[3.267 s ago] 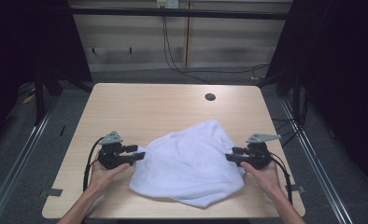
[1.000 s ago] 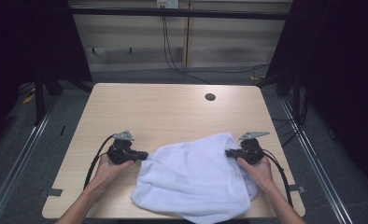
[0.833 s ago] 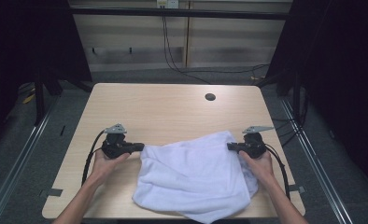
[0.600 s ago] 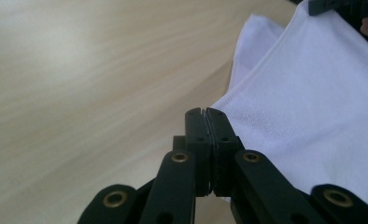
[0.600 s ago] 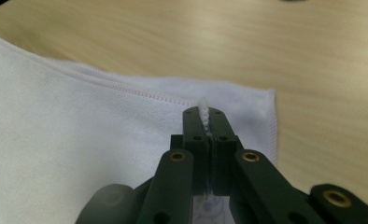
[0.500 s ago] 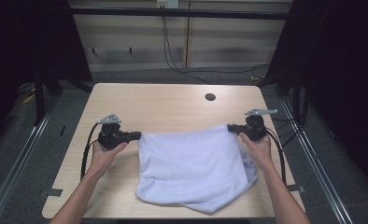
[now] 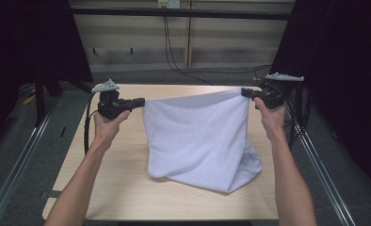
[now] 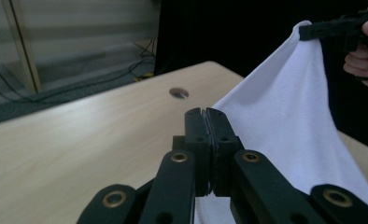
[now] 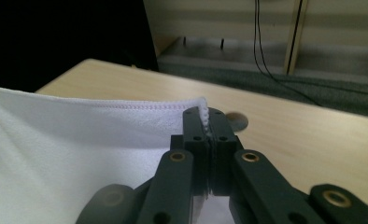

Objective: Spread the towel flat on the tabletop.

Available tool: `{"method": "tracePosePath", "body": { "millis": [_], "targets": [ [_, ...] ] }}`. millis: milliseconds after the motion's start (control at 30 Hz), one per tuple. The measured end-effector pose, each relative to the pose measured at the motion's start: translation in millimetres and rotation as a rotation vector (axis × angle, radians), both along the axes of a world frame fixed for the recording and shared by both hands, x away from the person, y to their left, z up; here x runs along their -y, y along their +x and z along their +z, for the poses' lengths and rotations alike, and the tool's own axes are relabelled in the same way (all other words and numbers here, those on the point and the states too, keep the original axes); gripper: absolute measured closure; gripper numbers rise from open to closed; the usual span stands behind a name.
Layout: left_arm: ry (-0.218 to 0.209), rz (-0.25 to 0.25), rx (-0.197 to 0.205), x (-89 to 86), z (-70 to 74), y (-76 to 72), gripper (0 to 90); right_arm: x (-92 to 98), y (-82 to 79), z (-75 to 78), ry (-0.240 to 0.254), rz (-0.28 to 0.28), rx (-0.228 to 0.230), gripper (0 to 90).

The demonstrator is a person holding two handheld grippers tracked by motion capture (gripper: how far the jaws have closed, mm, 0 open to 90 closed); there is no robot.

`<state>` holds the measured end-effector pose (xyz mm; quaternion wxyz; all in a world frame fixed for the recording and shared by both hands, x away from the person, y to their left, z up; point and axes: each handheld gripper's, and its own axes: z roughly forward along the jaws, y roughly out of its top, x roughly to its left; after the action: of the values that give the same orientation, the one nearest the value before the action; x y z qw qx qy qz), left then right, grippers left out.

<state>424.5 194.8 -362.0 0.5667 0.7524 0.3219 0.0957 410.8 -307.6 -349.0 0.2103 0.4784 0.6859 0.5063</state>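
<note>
A white towel hangs stretched between my two grippers above the wooden table, its lower part resting bunched on the tabletop. My left gripper is shut on the towel's upper left corner. My right gripper is shut on the upper right corner. In the left gripper view the jaws are pressed together, the towel falls away to the right, and the other gripper holds its far corner. In the right gripper view the hemmed corner sits pinched between the shut jaws, with the towel spreading left.
A round cable hole lies in the far part of the tabletop. Cables run over the floor beyond the table. Dark curtains flank both sides, and metal rails run along the floor.
Both grippers have risen and moved away from the person, lifting the towel from a heap on the table into a hanging sheet stretched between them.
</note>
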Motion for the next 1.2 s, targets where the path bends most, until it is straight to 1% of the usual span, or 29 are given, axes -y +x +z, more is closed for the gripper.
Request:
{"method": "tracePosePath", "body": {
  "millis": [33,133,167,200,233,267,300,333,367,400,433,467,500,533,567,633,667,700,767,833,867,900,967,1033,1067,1100,1133,1167,1200],
  "targets": [
    [-0.010,-0.002,0.010,-0.1,5.8,-0.6,89.1,0.0,0.0,0.0,0.000,0.000,0.000,88.9],
    [-0.025,-0.010,0.050,-1.5,26.4,-3.6,89.1,3.1,-8.7,21.3,0.001,0.012,0.042,88.9],
    [-0.032,-0.009,0.056,-1.8,31.1,-4.9,89.1,3.8,-12.2,27.7,-0.001,0.018,0.056,88.9],
    [-0.019,-0.010,0.053,-0.6,33.5,-7.3,89.1,4.2,-15.4,32.1,-0.001,0.026,0.063,88.9],
    [-0.003,-0.015,0.052,0.4,33.3,-9.9,89.1,4.3,-20.1,34.4,0.017,0.039,0.070,88.9],
    [0.004,-0.025,0.052,1.0,30.8,-14.4,89.1,3.8,-23.2,34.0,0.025,0.048,0.069,88.9],
    [-0.008,-0.038,0.045,-0.1,26.5,-18.7,89.0,2.7,-28.1,32.3,0.012,0.063,0.069,88.9],
    [-0.019,-0.055,0.032,-3.9,17.0,-28.3,89.0,-0.3,-42.5,24.8,-0.009,0.102,0.058,88.9],
    [-0.019,-0.055,0.032,-3.9,17.0,-28.3,89.0,-0.3,-42.5,24.8,-0.009,0.102,0.058,88.9],
    [-0.006,-0.061,0.027,-6.9,12.3,-34.9,89.0,-1.0,-48.6,22.4,-0.020,0.115,0.052,88.9],
    [-0.008,-0.066,0.024,-10.4,9.0,-40.2,89.0,-1.1,-59.6,18.8,-0.015,0.136,0.050,88.9],
    [-0.012,-0.069,0.016,-14.7,6.9,-45.3,89.0,-0.9,-68.8,16.5,-0.023,0.146,0.043,88.9],
    [-0.019,-0.069,0.012,-17.7,5.7,-49.6,89.0,0.0,-78.3,13.9,-0.013,0.166,0.045,88.9],
    [-0.025,-0.079,0.010,-21.1,4.9,-55.6,89.0,0.8,-85.3,11.7,-0.004,0.180,0.034,88.9],
    [-0.024,-0.096,0.016,-24.1,4.5,-64.4,89.0,0.7,-94.5,9.2,-0.019,0.186,0.023,88.9],
    [-0.026,-0.119,0.024,-27.1,3.9,-77.2,89.0,1.1,-116.1,4.4,-0.015,0.216,0.017,88.9],
    [-0.023,-0.135,0.030,-27.8,3.2,-86.3,88.9,0.3,-123.7,3.5,-0.028,0.220,0.013,88.9],
    [-0.019,-0.142,0.039,-28.6,2.6,-93.6,88.9,-0.4,-135.6,2.0,-0.033,0.234,0.018,88.9],
    [-0.047,-0.165,0.031,-30.6,-0.4,-107.5,88.9,-1.1,-151.8,-0.3,-0.029,0.245,0.017,88.9],
    [-0.037,-0.175,0.034,-31.8,-3.3,-118.9,88.9,-2.0,-173.2,-3.6,-0.012,0.259,0.019,88.9],
    [-0.038,-0.181,0.031,-33.0,-4.6,-125.4,88.9,-2.4,-180.7,-5.0,-0.012,0.263,0.020,88.8],
    [-0.050,-0.194,0.030,-34.5,-6.4,-132.4,88.9,-2.8,-190.8,-7.2,-0.007,0.267,0.018,88.8],
    [-0.031,-0.222,0.026,-37.6,-12.5,-150.7,88.8,-3.3,-213.0,-14.6,-0.002,0.279,0.011,88.8],
    [-0.022,-0.248,-0.007,-40.6,-21.7,-169.4,88.8,-4.3,-233.5,-23.7,-0.001,0.297,0.000,88.8],
    [-0.009,-0.260,-0.009,-42.6,-26.8,-180.2,88.8,-4.8,-244.5,-27.8,-0.010,0.302,-0.007,88.7],
    [-0.004,-0.289,-0.039,-45.0,-36.2,-198.0,88.7,-4.5,-264.6,-34.6,0.003,0.311,-0.007,88.7],
    [-0.004,-0.289,-0.039,-45.0,-36.2,-198.0,88.7,-4.5,-264.6,-34.6,0.003,0.311,-0.007,88.7],
    [-0.004,-0.321,-0.060,-45.7,-42.6,-210.1,88.7,-4.9,-275.9,-37.6,-0.001,0.313,-0.005,88.6],
    [0.003,-0.333,-0.072,-46.1,-47.1,-219.1,88.7,-5.5,-288.7,-40.5,-0.020,0.313,-0.008,88.6]
  ]
}}
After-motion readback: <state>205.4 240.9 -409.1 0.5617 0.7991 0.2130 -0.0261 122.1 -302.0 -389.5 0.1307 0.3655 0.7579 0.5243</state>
